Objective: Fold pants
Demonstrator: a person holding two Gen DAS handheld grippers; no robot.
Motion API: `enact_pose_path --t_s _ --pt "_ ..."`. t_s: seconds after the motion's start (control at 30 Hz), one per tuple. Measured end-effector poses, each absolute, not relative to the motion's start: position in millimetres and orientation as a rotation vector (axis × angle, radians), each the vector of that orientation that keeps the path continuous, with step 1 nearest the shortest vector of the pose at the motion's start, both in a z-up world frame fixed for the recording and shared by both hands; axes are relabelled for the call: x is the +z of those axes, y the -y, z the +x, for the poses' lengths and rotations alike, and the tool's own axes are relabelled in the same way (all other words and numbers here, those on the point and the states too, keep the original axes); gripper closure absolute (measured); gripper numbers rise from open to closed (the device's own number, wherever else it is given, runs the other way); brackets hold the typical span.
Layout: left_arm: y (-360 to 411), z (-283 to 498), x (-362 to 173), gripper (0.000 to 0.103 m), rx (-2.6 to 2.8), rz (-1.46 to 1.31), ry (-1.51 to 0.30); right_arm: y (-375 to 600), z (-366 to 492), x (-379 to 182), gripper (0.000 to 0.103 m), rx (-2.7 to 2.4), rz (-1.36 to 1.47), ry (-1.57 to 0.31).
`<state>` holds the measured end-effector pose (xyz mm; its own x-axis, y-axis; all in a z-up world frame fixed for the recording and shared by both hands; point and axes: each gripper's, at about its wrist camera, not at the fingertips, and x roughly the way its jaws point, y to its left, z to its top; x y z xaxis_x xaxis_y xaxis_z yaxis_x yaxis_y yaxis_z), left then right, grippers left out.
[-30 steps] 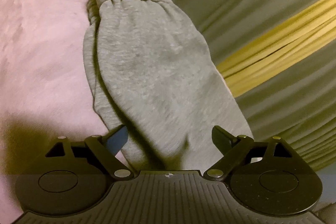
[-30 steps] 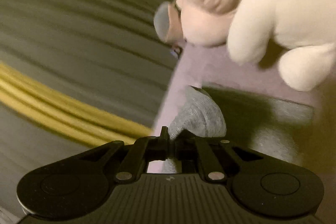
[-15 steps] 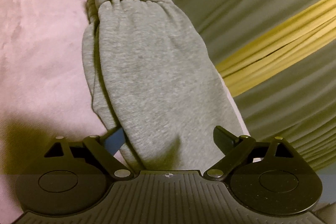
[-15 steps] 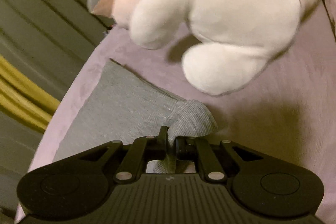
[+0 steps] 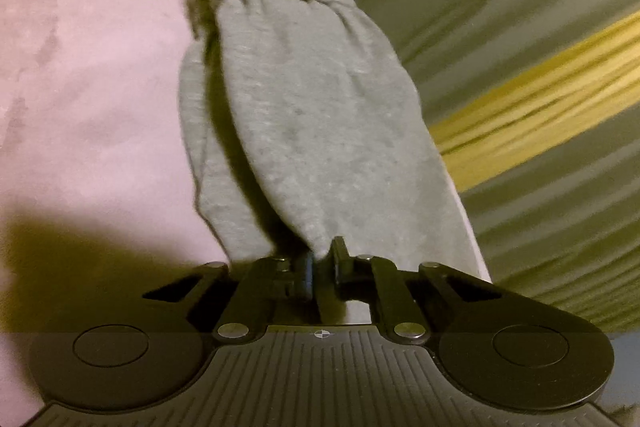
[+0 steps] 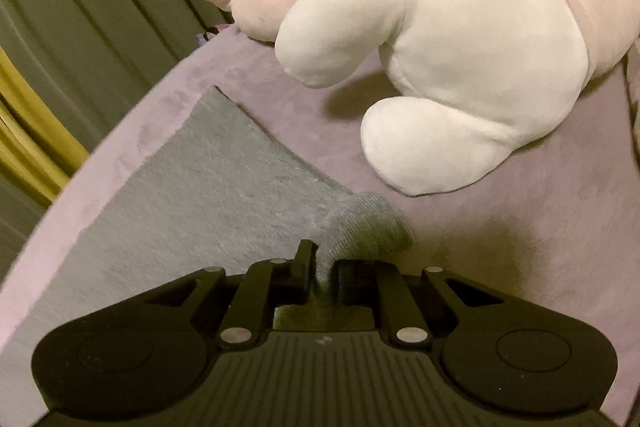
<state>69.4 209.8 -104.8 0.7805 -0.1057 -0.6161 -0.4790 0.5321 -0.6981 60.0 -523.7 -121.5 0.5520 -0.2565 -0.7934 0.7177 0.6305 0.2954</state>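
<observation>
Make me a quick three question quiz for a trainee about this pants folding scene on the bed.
1. True or false: the left tool is shut on the grey knit sweatpants.
2. What does the right tool pinch: A the white and pink plush toy, B the sweatpants, C the olive curtain?
3. Fill in: the pants lie on a ___ bedspread.

Key: 1 true. 2 B. 3 pink.

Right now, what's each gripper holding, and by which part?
Both hold the gray sweatpants. Left gripper pinches a lifted fold of the fabric's near end; right gripper pinches a bunched ribbed edge, likely a cuff.
</observation>
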Motion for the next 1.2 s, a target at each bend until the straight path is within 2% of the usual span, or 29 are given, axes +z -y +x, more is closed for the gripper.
enact_pose_path --t_s 0.17,0.3,0.4,0.43,0.47,0.53,0.63,0.73,0.77,0.83,1.07,1.2 --pt "-200 61 -87 0.093 0.218 -0.898 -0.580 515 70 -119 0.092 -0.647 0.587 -0.800" --pt "-205 69 -93 0.090 0.209 -0.930 -0.624 517 70 -123 0.089 -0.642 0.607 -0.807" --pt "-214 71 -101 0.074 0.243 -0.987 -0.639 519 74 -127 0.087 -0.639 0.623 -0.815" --pt "-216 71 -101 0.062 0.258 -0.994 -0.631 519 74 -128 0.087 -0.639 0.621 -0.821" --pt "-218 70 -101 0.059 0.274 -0.995 -0.614 519 77 -129 0.086 -0.639 0.616 -0.826" --pt "-224 75 -101 0.059 0.300 -0.994 -0.599 516 81 -130 0.085 -0.641 0.590 -0.846" --pt "-232 79 -105 0.060 0.332 -1.005 -0.588 512 88 -131 0.083 -0.639 0.545 -0.878" --pt "-244 79 -110 0.074 0.354 -1.014 -0.581 512 91 -133 0.082 -0.639 0.530 -0.892" --pt "-248 78 -114 0.084 0.348 -1.045 -0.568 512 91 -133 0.082 -0.638 0.535 -0.892" --pt "-254 75 -118 0.091 0.344 -1.076 -0.552 514 91 -135 0.082 -0.635 0.552 -0.889" --pt "-241 57 -91 0.093 0.332 -0.914 -0.471 513 92 -135 0.081 -0.640 0.533 -0.902" --pt "-252 59 -104 0.093 0.389 -0.978 -0.547 512 93 -135 0.079 -0.642 0.528 -0.906"
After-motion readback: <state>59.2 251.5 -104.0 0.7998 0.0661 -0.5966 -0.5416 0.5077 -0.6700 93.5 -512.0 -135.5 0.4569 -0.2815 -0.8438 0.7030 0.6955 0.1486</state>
